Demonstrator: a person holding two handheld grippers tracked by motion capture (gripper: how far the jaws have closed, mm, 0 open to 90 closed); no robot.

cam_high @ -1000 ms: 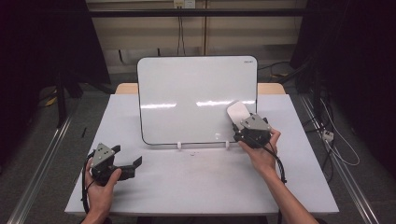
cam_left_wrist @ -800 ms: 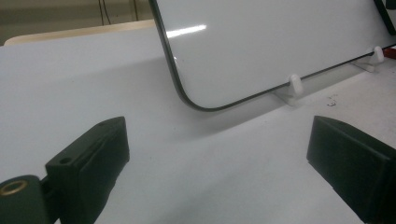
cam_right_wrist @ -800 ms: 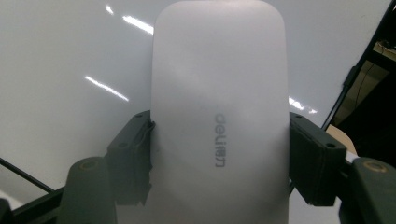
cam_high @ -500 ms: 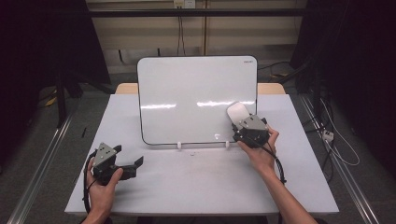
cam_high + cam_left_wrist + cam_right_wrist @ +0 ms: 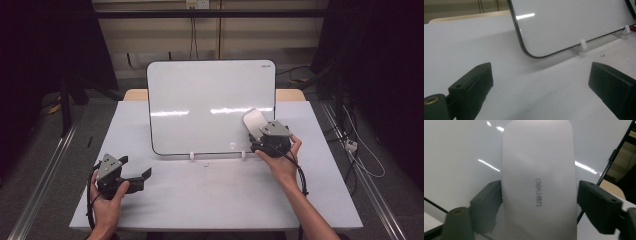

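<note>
Both of my claws are out over the white table (image 5: 215, 200). Right claw (image 5: 260, 134) first: it holds a white eraser (image 5: 254, 121), squeezed between its two black jaws. In the right gripper view the eraser (image 5: 539, 182) is long and smooth with round ends, and it has grey letters that say "deli" on it. A jaw presses on each long side. The eraser is up against the white board (image 5: 212, 105), close to the board's bottom right corner. My right hand (image 5: 282, 160) is wrapped around that claw, and a black cable hangs from it down along my arm.

The white board stands in the middle of the table, tilted back a little. It has a thin black edge and sits on two small white feet (image 5: 192, 156). Its face looks clean and shiny, with bright strips of light on it.

Left claw (image 5: 142, 176) next: its jaws are wide apart and hold nothing. It is low at the near left part of the table, well away from the board. My left hand (image 5: 107, 197) grips it from below. In the left gripper view the board's round bottom corner (image 5: 529, 53) and one white foot (image 5: 582, 45) are out ahead of the jaws.
</note>
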